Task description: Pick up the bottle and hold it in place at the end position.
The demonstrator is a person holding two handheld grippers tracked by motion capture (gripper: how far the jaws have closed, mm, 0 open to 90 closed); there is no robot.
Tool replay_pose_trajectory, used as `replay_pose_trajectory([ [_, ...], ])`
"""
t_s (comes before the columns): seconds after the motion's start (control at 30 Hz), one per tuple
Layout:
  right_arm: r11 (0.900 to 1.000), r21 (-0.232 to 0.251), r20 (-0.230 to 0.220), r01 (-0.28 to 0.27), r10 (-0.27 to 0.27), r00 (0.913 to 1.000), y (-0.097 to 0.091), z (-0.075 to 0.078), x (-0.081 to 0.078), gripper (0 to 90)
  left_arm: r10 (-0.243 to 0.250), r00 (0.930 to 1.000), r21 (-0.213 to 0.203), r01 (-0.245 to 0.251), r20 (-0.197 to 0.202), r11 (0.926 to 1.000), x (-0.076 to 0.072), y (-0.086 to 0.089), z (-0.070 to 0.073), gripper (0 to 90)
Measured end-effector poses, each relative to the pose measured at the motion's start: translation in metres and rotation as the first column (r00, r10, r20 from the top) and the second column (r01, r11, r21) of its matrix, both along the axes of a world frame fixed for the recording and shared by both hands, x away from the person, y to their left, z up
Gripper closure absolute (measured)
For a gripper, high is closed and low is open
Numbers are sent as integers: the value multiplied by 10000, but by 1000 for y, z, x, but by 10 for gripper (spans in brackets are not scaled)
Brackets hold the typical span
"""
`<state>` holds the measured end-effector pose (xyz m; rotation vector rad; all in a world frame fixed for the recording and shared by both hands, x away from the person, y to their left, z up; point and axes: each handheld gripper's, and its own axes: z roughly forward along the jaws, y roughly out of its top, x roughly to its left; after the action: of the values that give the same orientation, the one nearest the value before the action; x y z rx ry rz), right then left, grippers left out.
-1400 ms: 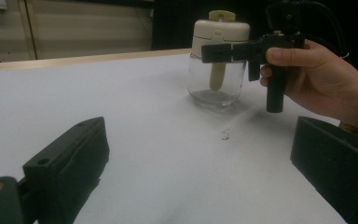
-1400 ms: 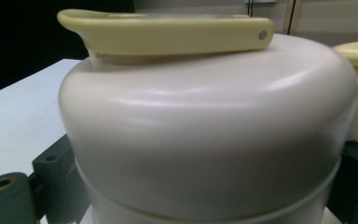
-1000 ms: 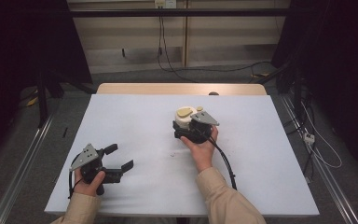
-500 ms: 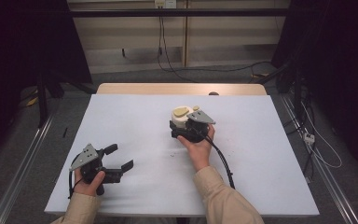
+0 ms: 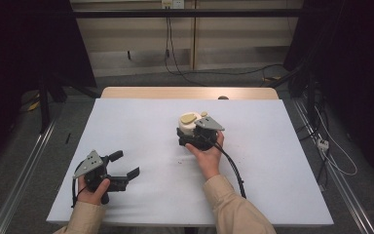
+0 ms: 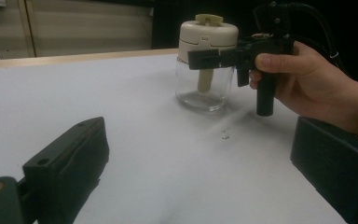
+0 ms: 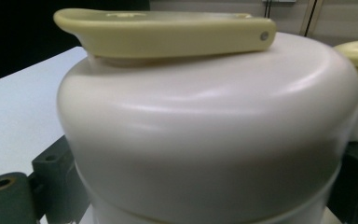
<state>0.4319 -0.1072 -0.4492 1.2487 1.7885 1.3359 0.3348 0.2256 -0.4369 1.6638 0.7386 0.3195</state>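
High view: a white-topped bench is seen with a bare wooden strip along its far edge, dark floor and trailing cables beyond. A glass jar with a cream lid and a yellowish lever on top stands upright near the middle of the bench. A few small dark specks lie on the bench just on the near side of the jar. Nothing else is seen between the two claws.

The right claw is held at the jar by the right hand, its jaws set on either side of the jar just under the lid; in the left gripper view the jaw bar is seen crossing the jar's neck. Contact appears made, the jar being pinched.

The left claw is held low at the near left corner by the left hand, jaws spread, nothing between them, well apart from the jar.
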Motion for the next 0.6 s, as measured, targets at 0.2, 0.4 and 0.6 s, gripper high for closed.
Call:
replay_pose_trajectory([
  [0.2, 9998, 135, -156, -125, 127, 9998, -4, -1, -1, 69, -77, 10000, 34, 77, -7, 10000, 0, -2, -1, 38],
  [0.4, 9995, 113, -286, -287, 290, 9992, -7, -1, -3, 68, -60, 10000, 54, 60, -56, 10000, 1, -2, -1, 38],
  [0.6, 9992, 138, -365, -370, 375, 9986, -9, -1, -3, 68, -139, 9999, 223, 140, -78, 9997, 4, -7, -2, 38],
])
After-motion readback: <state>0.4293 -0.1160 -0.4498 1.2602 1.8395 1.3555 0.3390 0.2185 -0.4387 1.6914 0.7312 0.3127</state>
